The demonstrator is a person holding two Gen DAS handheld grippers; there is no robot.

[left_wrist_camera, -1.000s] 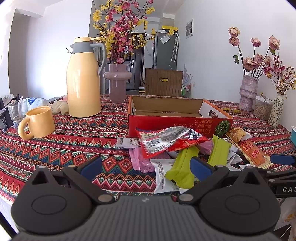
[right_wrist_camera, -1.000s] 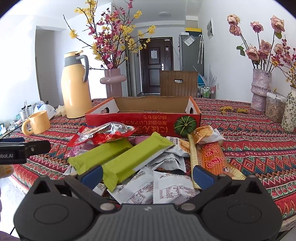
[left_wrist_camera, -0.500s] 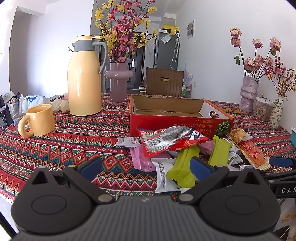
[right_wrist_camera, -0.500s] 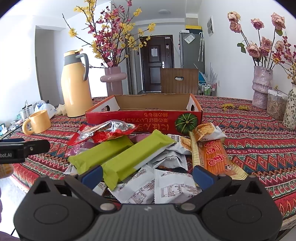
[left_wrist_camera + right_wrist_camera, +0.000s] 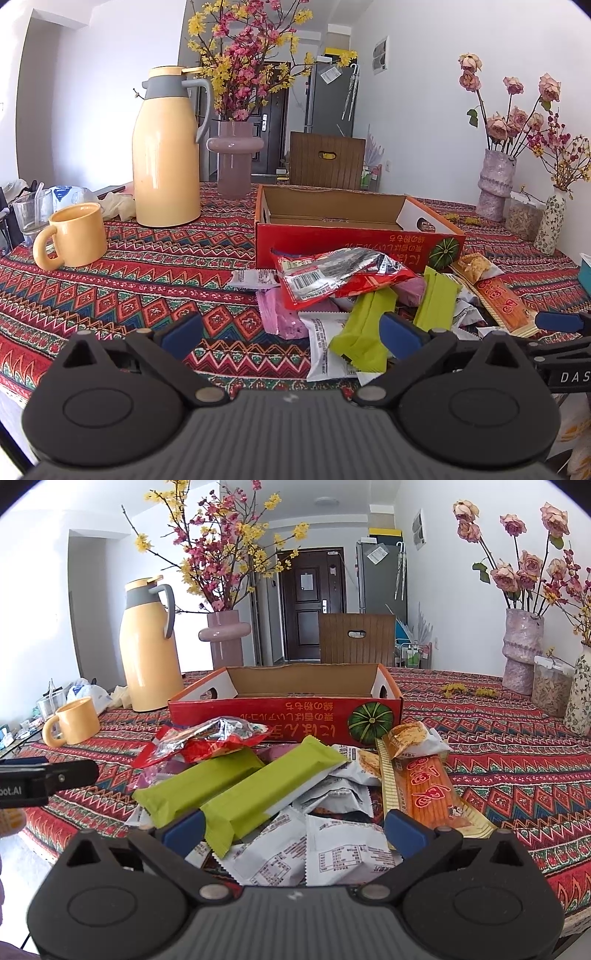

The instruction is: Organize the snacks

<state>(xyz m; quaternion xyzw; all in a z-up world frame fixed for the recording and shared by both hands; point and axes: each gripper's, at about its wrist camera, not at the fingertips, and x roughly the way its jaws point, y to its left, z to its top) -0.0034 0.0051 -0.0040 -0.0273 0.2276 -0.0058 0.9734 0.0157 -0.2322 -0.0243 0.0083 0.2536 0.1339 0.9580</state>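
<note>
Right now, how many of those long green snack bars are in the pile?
2. One green bar lies on the left of the pile, just under the red foil bag. The other green bar lies beside it on its right, over white packets. More could be buried underneath.

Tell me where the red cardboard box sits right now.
The red cardboard box sits mid-table in both views, directly behind the snack pile, right of the yellow thermos.

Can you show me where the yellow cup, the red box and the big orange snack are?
yellow cup [image 5: 79, 236], left wrist view, cup's side.
red box [image 5: 258, 718], right wrist view, front wall.
orange snack [image 5: 430, 788], right wrist view, wrapper's middle.
</note>
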